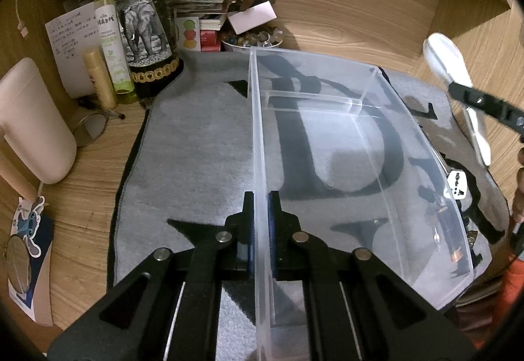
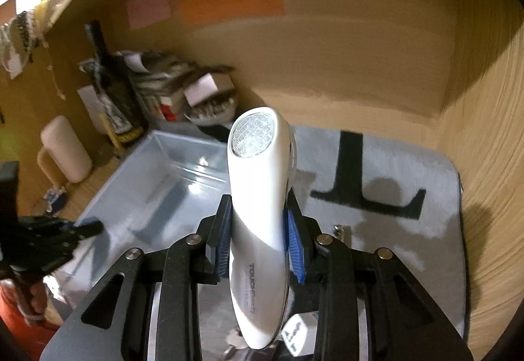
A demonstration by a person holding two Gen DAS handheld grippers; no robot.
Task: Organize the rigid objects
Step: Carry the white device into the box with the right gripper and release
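Between the two blue-padded fingers of the left hand-held gripper (image 1: 261,207): the near long wall of a clear rectangular plastic storage bin (image 1: 344,144), clamped with the jaws nearly closed, one pad outside the wall and one inside. The bin extends ahead and to the right of this gripper, resting on a grey fabric mat with large black letters (image 1: 196,144) that covers the wooden surface (image 1: 82,164); nothing can be made out inside it. Ahead and to the left of the left gripper, off the mat: a dark glass bottle with an elephant label (image 1: 144,20), a slim green spray bottle (image 1: 109,33), a pale yellow tube (image 1: 98,76), a beige rounded plastic container (image 1: 36,118), stacked papers and small boxes (image 1: 199,10), and a white bowl of mixed stones (image 1: 252,40). To its far right, beyond the bin: a white plug adapter (image 1: 457,185) on the mat. In the right hand-held gripper (image 2: 258,236): a white elongated handheld beauty device with a faceted clear round head (image 2: 258,213), pinched at mid-body between the blue pads, jaws partly closed on it, head pointing forward. The device is lifted above the mat, with the bin (image 2: 170,174) ahead and to the left of the right gripper. Coloured paper notes (image 2: 229,0) are on the wooden back wall beyond.
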